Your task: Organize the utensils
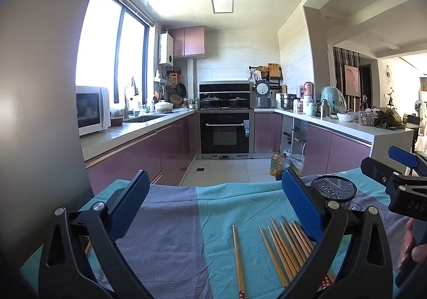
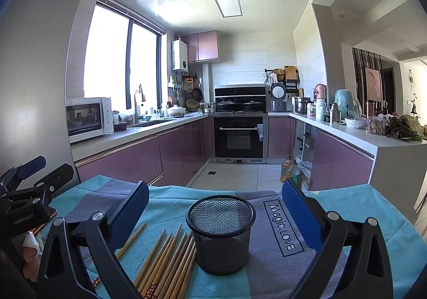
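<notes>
The chopsticks (image 1: 287,251) lie on the cloth-covered bench (image 1: 170,232), long axes running away from both wide-open, empty tools, nearer the left tool (image 1: 213,208) than the right tool (image 2: 214,215), whose spread jaws bracket the upright mesh cup (image 2: 221,232) just right of the chopsticks.

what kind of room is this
A home kitchen, most likely: a built-in oven under a stove with pots, a microwave beside the sink, and pink cabinets. In front, chopsticks and a mesh cup lie on a cloth-covered table.
</notes>
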Demonstrator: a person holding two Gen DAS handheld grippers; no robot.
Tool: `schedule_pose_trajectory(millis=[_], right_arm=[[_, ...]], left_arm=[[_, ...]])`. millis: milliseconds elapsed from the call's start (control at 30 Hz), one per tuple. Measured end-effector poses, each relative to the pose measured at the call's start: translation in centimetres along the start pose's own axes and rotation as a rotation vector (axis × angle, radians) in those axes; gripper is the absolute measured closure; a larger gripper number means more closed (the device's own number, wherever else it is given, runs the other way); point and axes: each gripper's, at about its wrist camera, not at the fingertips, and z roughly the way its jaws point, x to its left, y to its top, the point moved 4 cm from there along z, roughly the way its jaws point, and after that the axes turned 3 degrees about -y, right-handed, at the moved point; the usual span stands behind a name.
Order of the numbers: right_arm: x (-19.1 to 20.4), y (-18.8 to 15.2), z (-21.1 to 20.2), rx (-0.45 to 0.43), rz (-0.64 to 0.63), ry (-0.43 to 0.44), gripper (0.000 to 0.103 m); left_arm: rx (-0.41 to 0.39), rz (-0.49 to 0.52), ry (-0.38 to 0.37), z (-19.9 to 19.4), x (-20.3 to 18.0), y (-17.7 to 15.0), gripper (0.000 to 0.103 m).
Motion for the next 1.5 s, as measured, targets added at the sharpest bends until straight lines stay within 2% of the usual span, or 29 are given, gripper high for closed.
schedule_pose_trajectory(millis=[1500], right_arm=[[-0.56, -0.06, 0.08, -0.002, 0.010, -0.004, 0.007]], left_arm=[[-0.007, -0.001, -0.003, -0.16, -0.08, 0.16, 0.005]])
